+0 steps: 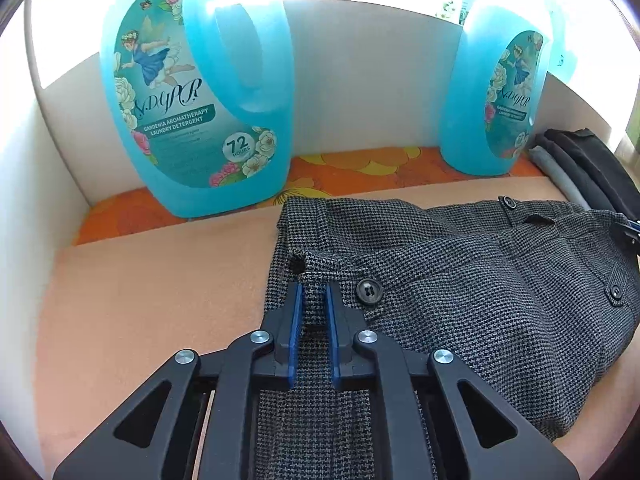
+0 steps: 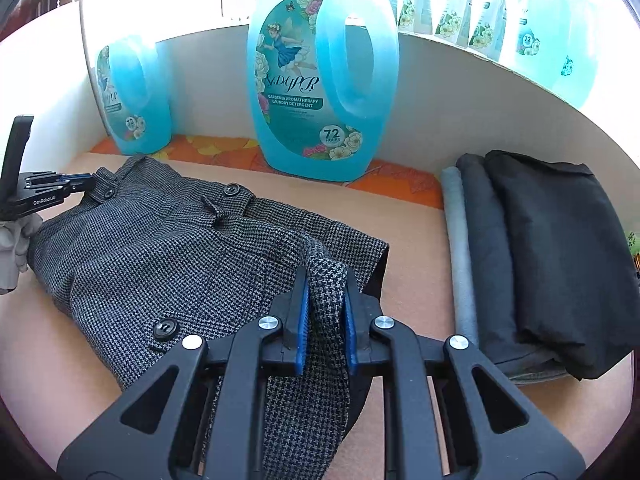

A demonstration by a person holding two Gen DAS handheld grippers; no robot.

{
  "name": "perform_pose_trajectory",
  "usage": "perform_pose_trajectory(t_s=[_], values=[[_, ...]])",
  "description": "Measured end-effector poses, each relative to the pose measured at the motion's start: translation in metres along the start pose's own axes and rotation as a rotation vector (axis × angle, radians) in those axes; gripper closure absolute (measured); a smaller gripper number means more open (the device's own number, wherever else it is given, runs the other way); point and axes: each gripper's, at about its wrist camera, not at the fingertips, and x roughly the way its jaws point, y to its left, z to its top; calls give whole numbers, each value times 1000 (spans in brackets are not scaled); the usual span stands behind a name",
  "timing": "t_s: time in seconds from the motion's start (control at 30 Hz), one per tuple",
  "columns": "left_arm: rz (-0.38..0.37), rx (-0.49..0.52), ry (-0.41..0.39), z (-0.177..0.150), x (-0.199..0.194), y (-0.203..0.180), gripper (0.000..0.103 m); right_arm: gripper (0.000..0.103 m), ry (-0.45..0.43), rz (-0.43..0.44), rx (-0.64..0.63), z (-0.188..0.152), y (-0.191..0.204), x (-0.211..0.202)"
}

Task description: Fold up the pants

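Grey houndstooth pants (image 1: 460,272) with black buttons lie crumpled on a peach surface. In the left wrist view my left gripper (image 1: 314,294) is shut on a fold of the cloth at the pants' left edge, beside a black button (image 1: 368,291). In the right wrist view my right gripper (image 2: 325,280) is shut on a raised ridge of the pants (image 2: 160,248) at their right edge. The left gripper (image 2: 76,182) also shows at the far left of that view, held by a gloved hand (image 2: 16,240). The right gripper's tip (image 1: 628,232) peeks in at the right edge of the left wrist view.
Two blue detergent jugs (image 1: 192,96) (image 1: 492,92) stand at the back on an orange floral cloth (image 1: 360,168). A stack of folded dark clothes (image 2: 532,264) lies to the right of the pants. A white wall (image 2: 480,100) curves around the back, with more bottles behind it.
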Motion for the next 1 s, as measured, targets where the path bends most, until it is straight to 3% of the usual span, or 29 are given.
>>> perform_pose_trajectory(t_s=[0.07,0.13,0.27,0.33,0.67,0.83,1.0], values=[[-29,-10,54,1,9,0,65,87,1,0,-8,0,2,1],[-26,3,69,2,15,-4,62,87,4,-4,-15,0,3,2],[21,40,48,2,13,-11,77,87,3,-5,-6,-1,3,4],[38,22,19,1,7,-8,93,87,1,-1,7,-1,1,3],[-30,-55,-165,4,-63,1,96,88,-90,-33,-42,1,11,-39],[5,-60,-245,30,-89,7,96,89,-166,-58,-75,22,11,-58],[49,-68,-250,56,-74,14,96,89,-156,-78,-67,47,2,-37]])
